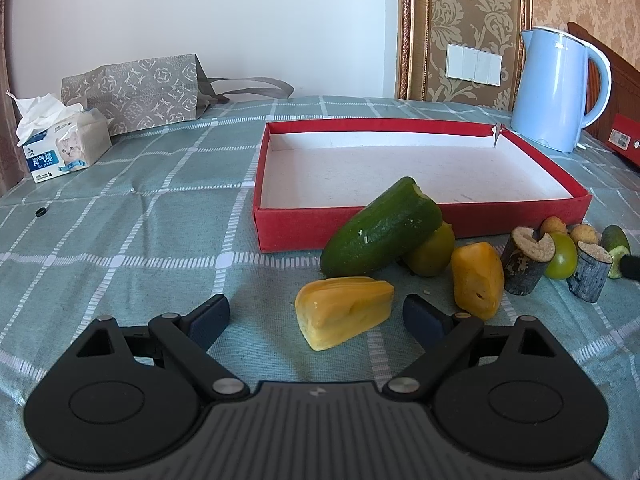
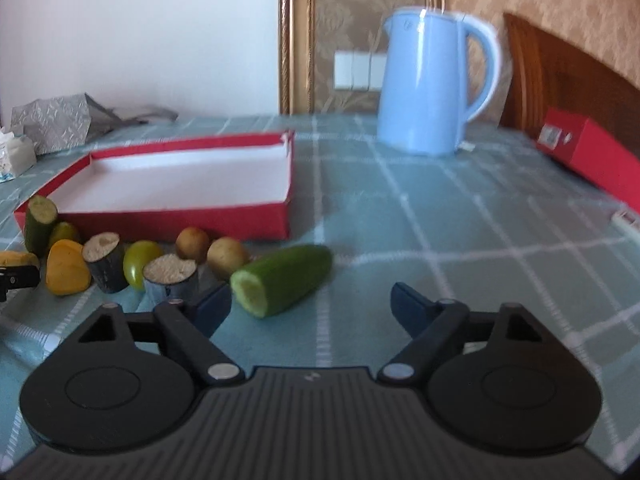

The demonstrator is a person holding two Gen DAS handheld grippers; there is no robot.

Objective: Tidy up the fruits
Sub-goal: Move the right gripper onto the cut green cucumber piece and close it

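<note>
An empty red tray point(image 1: 520, 216) with a white floor lies on the checked tablecloth; it also shows in the right wrist view point(image 2: 180, 222). In front of it lie a yellow jackfruit piece point(image 1: 344, 312), a second one point(image 1: 478, 280), a cucumber half point(image 1: 380, 228) leaning on a green fruit point(image 1: 434, 254), two cut stem pieces point(image 1: 526, 260), and small brown fruits point(image 1: 554, 225). My left gripper point(image 1: 316, 316) is open, with the near jackfruit piece between its fingers. My right gripper point(image 2: 312, 304) is open just before another cucumber half point(image 2: 282, 284).
A blue kettle point(image 1: 560, 88) stands behind the tray on the right. A tissue pack point(image 1: 66, 144) and a grey gift bag point(image 1: 136, 92) sit at the far left. A red box point(image 2: 592, 156) lies at the right edge near a wooden headboard.
</note>
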